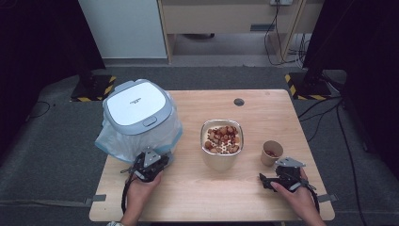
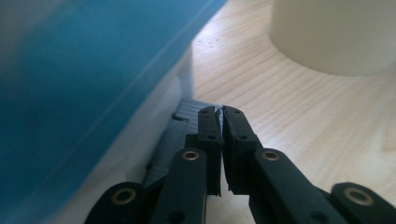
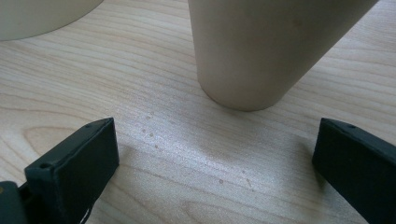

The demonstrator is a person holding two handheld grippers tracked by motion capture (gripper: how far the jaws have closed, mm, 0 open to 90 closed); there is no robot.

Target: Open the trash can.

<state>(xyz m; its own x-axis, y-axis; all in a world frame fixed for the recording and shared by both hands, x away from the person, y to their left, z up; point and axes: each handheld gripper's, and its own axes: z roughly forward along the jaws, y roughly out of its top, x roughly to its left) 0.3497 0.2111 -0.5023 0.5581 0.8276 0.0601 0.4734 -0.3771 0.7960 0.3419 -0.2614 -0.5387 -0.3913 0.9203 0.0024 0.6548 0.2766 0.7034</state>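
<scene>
One bin [image 1: 137, 109], one bowl [image 1: 222, 151], one cup [image 1: 271, 152]

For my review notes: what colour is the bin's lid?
Pale grey-blue lid with a white centre; high view.

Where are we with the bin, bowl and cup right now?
Done: nothing visibly. The bin lid is down, the bowl holds snacks, and the paper cup stands upright with something inside. In hand: the left gripper sits shut beside a grey tab at the bin's base. The right gripper is open, its jaws short of the cup. Left, probably: opening the bin and emptying.
</scene>
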